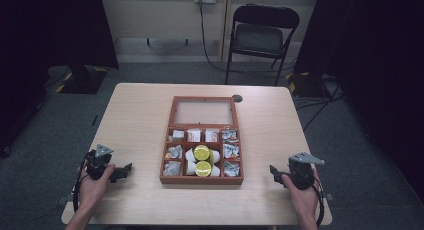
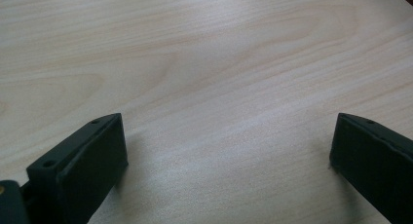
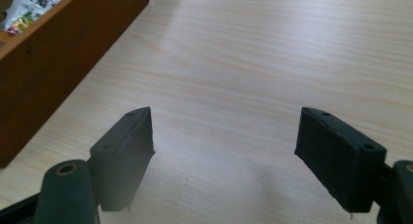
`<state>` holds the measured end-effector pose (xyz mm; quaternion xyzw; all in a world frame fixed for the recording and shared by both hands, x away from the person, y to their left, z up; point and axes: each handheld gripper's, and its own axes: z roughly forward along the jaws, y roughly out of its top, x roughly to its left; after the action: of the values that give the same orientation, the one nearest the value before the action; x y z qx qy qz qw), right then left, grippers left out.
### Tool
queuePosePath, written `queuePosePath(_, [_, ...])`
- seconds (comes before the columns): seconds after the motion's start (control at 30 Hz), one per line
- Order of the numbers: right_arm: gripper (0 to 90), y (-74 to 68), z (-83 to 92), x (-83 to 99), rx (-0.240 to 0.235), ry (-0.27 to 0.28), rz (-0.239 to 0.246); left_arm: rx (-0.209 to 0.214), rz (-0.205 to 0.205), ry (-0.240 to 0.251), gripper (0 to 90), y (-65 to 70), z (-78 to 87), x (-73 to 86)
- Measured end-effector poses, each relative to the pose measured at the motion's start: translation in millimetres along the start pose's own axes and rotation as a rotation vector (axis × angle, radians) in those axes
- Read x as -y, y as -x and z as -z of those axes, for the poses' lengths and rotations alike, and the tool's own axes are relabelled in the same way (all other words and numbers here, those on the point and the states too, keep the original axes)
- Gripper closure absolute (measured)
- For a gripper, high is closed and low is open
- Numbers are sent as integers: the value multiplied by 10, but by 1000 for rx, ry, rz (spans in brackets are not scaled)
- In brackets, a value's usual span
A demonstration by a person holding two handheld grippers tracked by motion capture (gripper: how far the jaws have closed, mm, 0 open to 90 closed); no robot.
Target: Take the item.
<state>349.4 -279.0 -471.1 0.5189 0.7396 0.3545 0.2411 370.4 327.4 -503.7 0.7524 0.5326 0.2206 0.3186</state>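
High view, wooden box [image 1: 201, 179] mid-table [image 1: 140, 115], folding chair [image 1: 260, 35] beyond far edge, left gripper [image 1: 122, 171] and right gripper [image 1: 274, 172] near front corners, jaws wide apart, empty.

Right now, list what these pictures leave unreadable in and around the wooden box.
- Packet labels: high view, too small to read.
- White cups under the yellow lids: contents covered.
- Wooden box: right gripper view, cut off by the left edge.
- Dark disc behind the open glass lid: too small to identify.
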Motion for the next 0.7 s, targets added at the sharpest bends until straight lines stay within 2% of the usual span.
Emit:
queuePosePath(0.2, [205, -34, 33, -71, -19, 10, 0, 0, 1, 0, 0, 0, 0, 0])
queuePosePath(0.43, [216, -56, 79, -164, -46, -4, -7, 0, 0, 0, 0, 0, 0, 0])
queuePosePath(0.7, [216, -76, 101, -312, -68, 27, -14, 0, 0, 0, 0, 0, 0, 0])
